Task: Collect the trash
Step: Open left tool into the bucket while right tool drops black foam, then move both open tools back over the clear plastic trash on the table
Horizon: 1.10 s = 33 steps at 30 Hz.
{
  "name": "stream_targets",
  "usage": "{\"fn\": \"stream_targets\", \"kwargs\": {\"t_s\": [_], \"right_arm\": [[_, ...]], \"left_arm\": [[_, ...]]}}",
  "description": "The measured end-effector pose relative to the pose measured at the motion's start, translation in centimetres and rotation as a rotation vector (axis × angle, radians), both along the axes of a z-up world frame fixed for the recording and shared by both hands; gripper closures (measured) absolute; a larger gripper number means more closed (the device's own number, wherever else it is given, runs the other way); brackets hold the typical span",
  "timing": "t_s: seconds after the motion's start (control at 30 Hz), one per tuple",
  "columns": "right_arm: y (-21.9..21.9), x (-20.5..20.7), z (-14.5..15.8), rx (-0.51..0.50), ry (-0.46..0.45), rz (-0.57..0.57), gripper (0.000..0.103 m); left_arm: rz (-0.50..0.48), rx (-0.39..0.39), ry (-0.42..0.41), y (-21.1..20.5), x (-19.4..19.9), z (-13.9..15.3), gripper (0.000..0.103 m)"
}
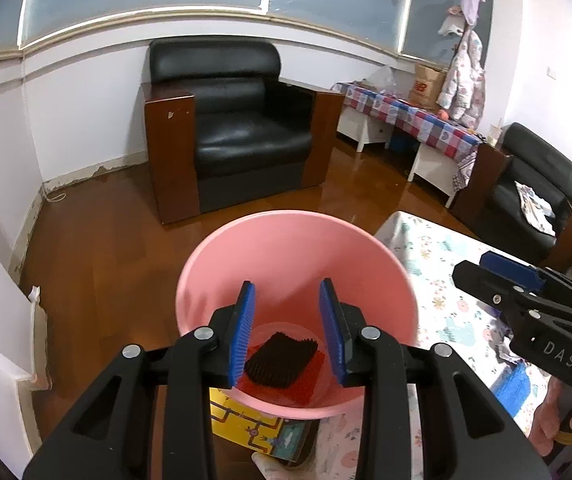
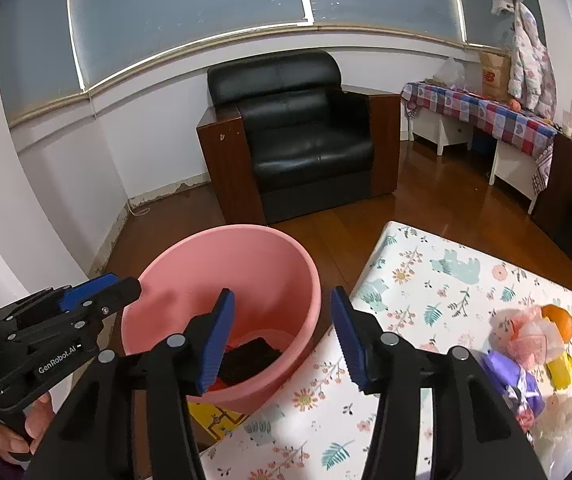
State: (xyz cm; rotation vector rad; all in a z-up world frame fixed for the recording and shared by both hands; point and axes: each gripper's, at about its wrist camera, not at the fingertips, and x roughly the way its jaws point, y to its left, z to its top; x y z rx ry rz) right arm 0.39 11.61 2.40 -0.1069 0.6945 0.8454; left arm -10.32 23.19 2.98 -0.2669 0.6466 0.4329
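A pink bin (image 1: pixel 246 264) stands on the floor beside the table; it also shows in the right wrist view (image 2: pixel 190 276). A black ridged piece of trash (image 1: pixel 280 362) lies at its bottom on something red. My left gripper (image 1: pixel 288 330) is open and empty, held over the bin's mouth. My right gripper (image 2: pixel 282 344) is open and empty, over the gap between the bin and the table edge. On the table (image 2: pixel 426 280) at the right lie a pink plastic bag (image 2: pixel 526 336), a purple wrapper (image 2: pixel 510 376), a yellow item (image 2: pixel 560 370) and an orange (image 2: pixel 560 318).
A black armchair (image 1: pixel 238 128) stands past the bin on the wooden floor. A side table with a checked cloth (image 1: pixel 410 116) and a second black chair (image 1: pixel 534 188) are at the right. A yellow printed box (image 1: pixel 246 424) lies under the bin.
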Motion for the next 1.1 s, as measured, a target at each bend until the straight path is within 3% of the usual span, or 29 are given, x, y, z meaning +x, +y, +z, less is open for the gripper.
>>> {"fn": "stream_targets", "kwargs": {"t_s": [0.27,0.57,1.1], "right_arm": [[-3.9,-0.6,1.1,0.033,0.009,-0.042,0.05],[-12.7,-1.4,2.2,0.039,-0.023,-0.167,0.044],[-27.4,-1.5,-0.9,0.016,0.032,-0.451,0.042]], "left_arm": [[-0.074,0.002,-0.014,-2.9,0.2,1.0,0.07],[-0.216,0.001,-0.009,-7.5,1.7,1.1,0.07],[-0.444,-0.004,0.054,-14.7,4.3,-0.7,0.07]]}}
